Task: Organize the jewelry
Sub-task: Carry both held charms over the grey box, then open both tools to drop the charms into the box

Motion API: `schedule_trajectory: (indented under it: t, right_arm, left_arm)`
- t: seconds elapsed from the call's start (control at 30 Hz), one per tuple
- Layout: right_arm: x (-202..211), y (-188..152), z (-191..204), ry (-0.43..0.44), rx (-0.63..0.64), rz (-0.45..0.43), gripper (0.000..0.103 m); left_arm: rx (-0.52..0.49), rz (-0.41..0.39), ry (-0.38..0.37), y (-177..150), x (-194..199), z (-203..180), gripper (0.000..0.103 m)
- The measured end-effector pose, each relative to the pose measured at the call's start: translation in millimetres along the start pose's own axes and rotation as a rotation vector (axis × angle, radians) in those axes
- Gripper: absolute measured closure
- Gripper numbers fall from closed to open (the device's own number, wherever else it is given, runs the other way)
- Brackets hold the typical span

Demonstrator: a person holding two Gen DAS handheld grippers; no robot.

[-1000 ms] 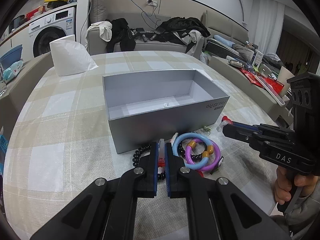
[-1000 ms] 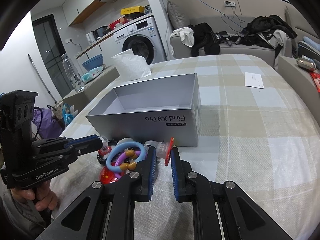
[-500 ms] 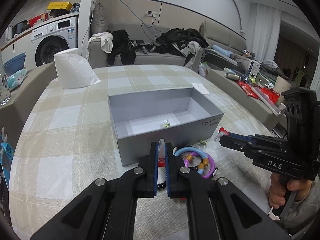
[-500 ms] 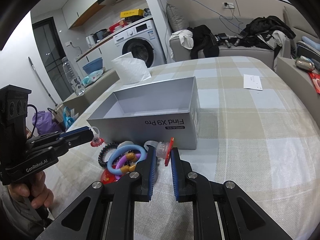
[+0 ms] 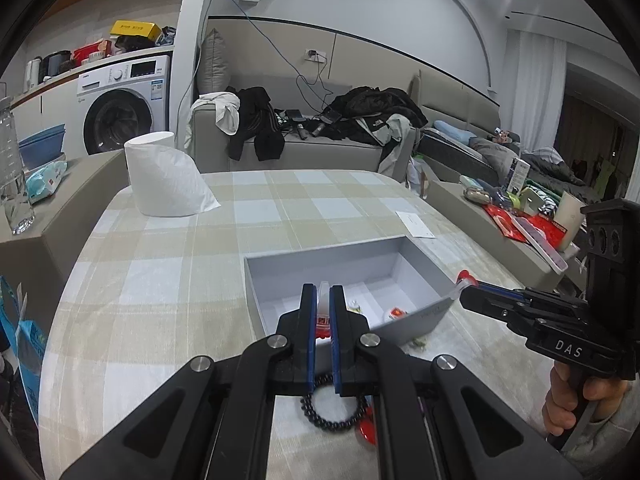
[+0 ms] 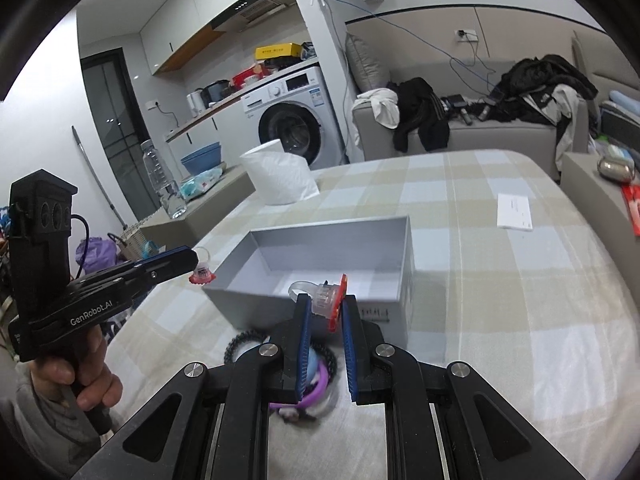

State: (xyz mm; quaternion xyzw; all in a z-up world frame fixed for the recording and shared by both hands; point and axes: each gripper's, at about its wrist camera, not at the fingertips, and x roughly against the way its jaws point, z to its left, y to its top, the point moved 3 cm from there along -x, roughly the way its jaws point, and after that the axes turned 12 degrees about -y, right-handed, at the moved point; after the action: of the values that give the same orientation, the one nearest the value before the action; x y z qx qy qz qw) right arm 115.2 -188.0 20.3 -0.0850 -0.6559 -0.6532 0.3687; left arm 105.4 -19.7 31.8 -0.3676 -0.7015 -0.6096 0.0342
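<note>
Checked cloth in beige and pale blue covers the table (image 6: pixel 500 300), the largest thing in view. On it stands the grey cardboard box (image 5: pixel 276 280), open-topped, with a couple of small trinkets (image 5: pixel 394 313) already lying on its floor.

Before the box's near wall lies the loose jewelry still to be sorted: a black beaded bracelet (image 5: pixel 332 420) and, in the right wrist view, blurred blue and purple rings (image 6: pixel 316 384) under the fingers.

Both hands hold their tools above the near part of the box. The left gripper (image 5: pixel 323 300) is clamped tight on a small clear plastic ring with a red top (image 5: pixel 322 320); the right gripper (image 6: pixel 325 308) is pinched on a second toy ring (image 6: pixel 325 298), its clear band poking out to the left and its red face turned sideways between the blue pads.

These toy rings look very light, stiff and smooth, so I judge they could twist or squirt out of a pinch. The chunky clear body seems the safest place to hold, as both claws do now, not the thin band. The beaded bracelet would be floppy and stretchy; hooking or pinching one side of its loop should serve.
</note>
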Motion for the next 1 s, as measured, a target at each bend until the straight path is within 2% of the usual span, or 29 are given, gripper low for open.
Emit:
schedule_trajectory:
  t: [0.2, 0.6, 0.77, 1.0]
  right_arm:
    - [-11.7, 16.0, -4.7, -0.012, -0.009, -0.009, 0.089]
    - [-23.1, 30.9, -8.7, -0.044, -0.001, 0.004, 0.089]
    - [-30.6, 26.1, -9.5, -0.036, -0.030, 0.015, 0.089]
    - [-35.3, 19.6, -4.3, -0.029, 0.000, 0.037, 0.088]
  left_arm:
    - [-0.018, -0.001, 0.032, 6.2, -15.3, 5.7, 0.101]
    - [0.037, 0.011, 0.053, 0.6, -25.0, 17.6, 0.101]
    - [0.036, 0.018, 0.063, -1.9, -24.6, 16.1, 0.101]
    - [0.035, 0.022, 0.076, -4.0, -24.6, 16.4, 0.101]
